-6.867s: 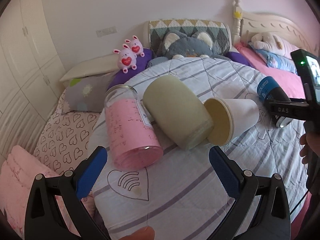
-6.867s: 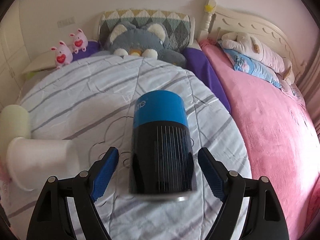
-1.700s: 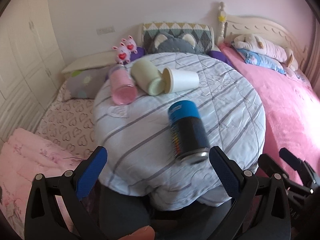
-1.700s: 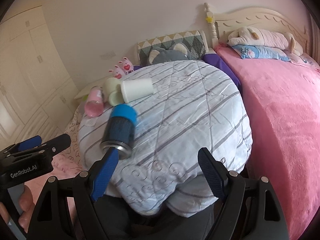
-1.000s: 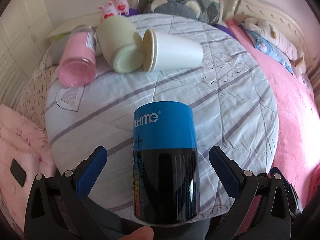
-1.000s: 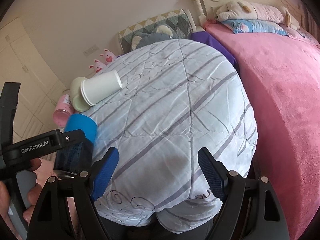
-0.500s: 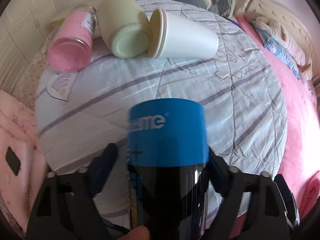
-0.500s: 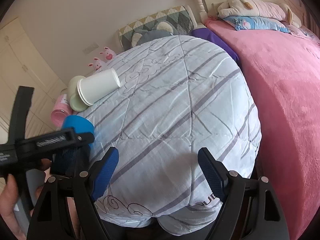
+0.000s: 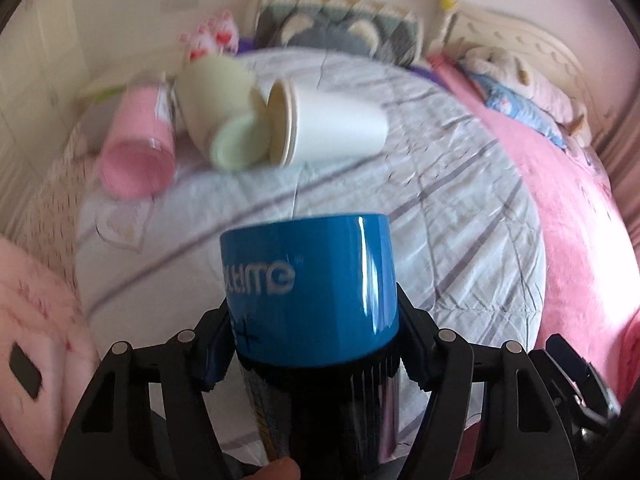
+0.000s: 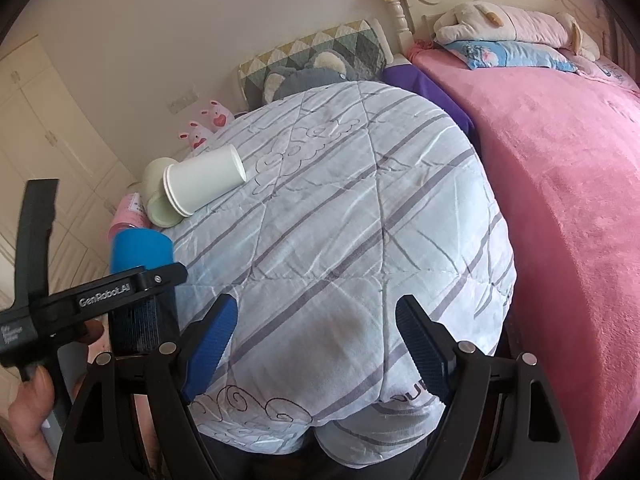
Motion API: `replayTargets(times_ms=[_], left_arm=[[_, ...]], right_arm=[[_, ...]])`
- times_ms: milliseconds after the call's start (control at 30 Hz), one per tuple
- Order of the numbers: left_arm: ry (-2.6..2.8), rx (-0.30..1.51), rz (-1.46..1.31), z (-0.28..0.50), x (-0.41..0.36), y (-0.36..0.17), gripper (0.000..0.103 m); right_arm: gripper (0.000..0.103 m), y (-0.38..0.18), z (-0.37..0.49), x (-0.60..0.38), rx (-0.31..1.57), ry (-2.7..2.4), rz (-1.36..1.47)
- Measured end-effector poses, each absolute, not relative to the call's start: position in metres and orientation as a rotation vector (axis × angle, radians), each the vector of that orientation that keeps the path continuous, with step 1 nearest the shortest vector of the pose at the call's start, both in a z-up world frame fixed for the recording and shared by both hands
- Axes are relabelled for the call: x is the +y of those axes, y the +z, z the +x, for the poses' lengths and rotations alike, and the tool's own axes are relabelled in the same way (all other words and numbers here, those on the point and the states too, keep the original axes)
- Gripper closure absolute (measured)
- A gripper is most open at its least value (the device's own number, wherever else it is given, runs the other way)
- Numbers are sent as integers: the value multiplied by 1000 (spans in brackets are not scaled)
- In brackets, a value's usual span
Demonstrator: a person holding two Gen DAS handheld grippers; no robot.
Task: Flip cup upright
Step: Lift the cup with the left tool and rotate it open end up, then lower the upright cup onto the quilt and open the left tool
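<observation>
My left gripper [image 9: 314,350] is shut on the blue-and-black cup [image 9: 310,292] and holds it lifted over the near edge of the quilted round table [image 9: 440,216]. The cup's blue end points away from me and its lettering reads upside down. The same cup [image 10: 140,280] shows at the left in the right wrist view, clamped by the left gripper [image 10: 132,280]. My right gripper [image 10: 316,344] is open and empty above the table's near edge [image 10: 340,420].
A white paper cup [image 9: 332,128], a pale green cup [image 9: 224,108] and a pink jar [image 9: 138,152] lie on their sides at the table's far left. A pink bed [image 10: 560,200] runs along the right. Pillows and plush toys [image 9: 336,28] sit behind the table.
My left gripper has closed on the blue-and-black cup and lifted it, and the view has tilted up. The right gripper has stayed open and nearly still.
</observation>
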State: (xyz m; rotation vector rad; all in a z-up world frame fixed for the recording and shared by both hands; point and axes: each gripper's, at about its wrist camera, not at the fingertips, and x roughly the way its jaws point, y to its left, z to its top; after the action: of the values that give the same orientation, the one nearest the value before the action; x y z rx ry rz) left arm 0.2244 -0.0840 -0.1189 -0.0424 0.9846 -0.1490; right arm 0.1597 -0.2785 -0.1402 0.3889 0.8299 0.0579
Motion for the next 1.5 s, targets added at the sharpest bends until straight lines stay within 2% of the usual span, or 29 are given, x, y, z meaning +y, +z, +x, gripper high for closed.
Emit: replayTargets(times_ms=[333,533,900,967,1033,1067,1133,1500], left_arm=[[-162,575,95,221,-67,-87,35],[-179,643,127,242,-69,-117,35],[-185,645,174,245,-80,-115,35],[-190,651,181,244,-82,-114,25],[-194,644,175,243,-83,-113,21],[-195,639,171,242,-83,-111,14],[-199,628,159,240,-82,-107,7],[-190,612,164,221,-75,-79,0]], right_arm=[[20,-133,147,-270,821,19,367],[20,-138,146,-263,842,9,365],[20,-137,146,-257,845,7,353],[20,-137,145,-258,845,3,355],[21,-136,144,-259,843,2,356],[21,-136,143,-258,841,1,355],[20,-133,142,-259,836,-1,353],[20,-110,127,-254,788,-8,331]])
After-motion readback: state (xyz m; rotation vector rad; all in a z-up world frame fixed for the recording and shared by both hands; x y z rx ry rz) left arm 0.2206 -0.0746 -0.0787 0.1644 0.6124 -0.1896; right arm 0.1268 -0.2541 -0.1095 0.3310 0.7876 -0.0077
